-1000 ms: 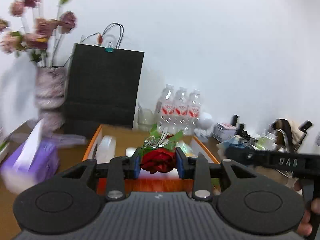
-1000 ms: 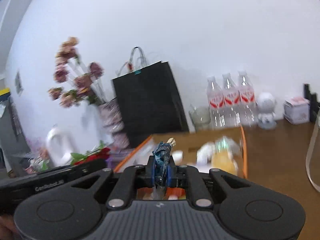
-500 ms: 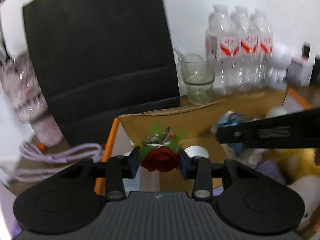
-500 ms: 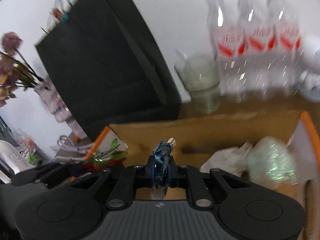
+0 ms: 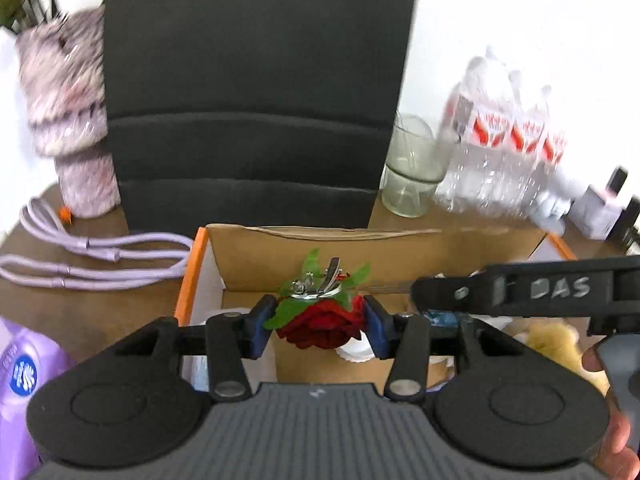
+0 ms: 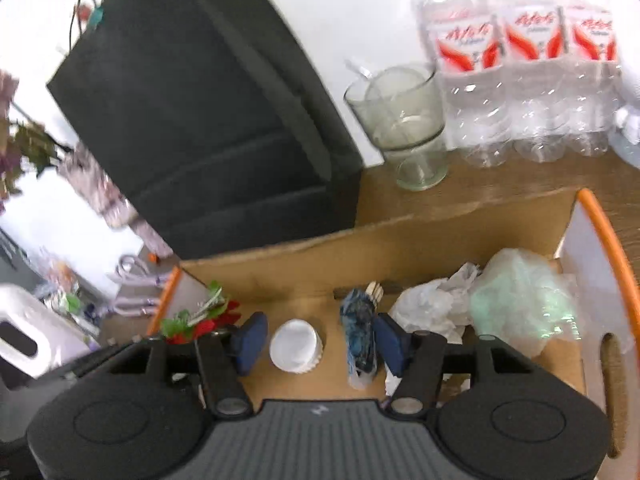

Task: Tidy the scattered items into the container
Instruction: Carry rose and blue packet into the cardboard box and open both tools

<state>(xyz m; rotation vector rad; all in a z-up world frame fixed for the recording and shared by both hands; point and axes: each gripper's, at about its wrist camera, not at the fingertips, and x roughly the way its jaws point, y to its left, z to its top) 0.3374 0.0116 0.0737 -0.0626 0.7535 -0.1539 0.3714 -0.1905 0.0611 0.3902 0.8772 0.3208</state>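
A cardboard box (image 5: pixel 400 248) with an orange rim (image 6: pixel 600 224) lies under both grippers. My left gripper (image 5: pixel 319 330) hovers over its left end. Its jaws are opening, and a red rose hair clip (image 5: pixel 320 326) with green leaves still sits between the blue pads, touching both. My right gripper (image 6: pixel 320 342) is over the box's middle and its jaws are opening wide. A blue patterned bundle with wooden sticks (image 6: pixel 360 332) leans on the right pad only, down in the box. Below the gap lies a white cap (image 6: pixel 296 344). The right gripper's arm (image 5: pixel 540 292) crosses the left wrist view.
Behind the box stand a black paper bag (image 5: pixel 256 100), a glass cup (image 6: pixel 404 128) and water bottles (image 6: pixel 520 60). A lilac cable (image 5: pixel 92 256), a purple tissue pack (image 5: pixel 24 380) and a vase (image 5: pixel 68 120) are to the left. Crumpled white plastic (image 6: pixel 432 308) and a green bag (image 6: pixel 520 296) lie in the box.
Both grippers came forward and down over the box. The right jaws opened and let go of the blue bundle. The left jaws widened around the rose clip.
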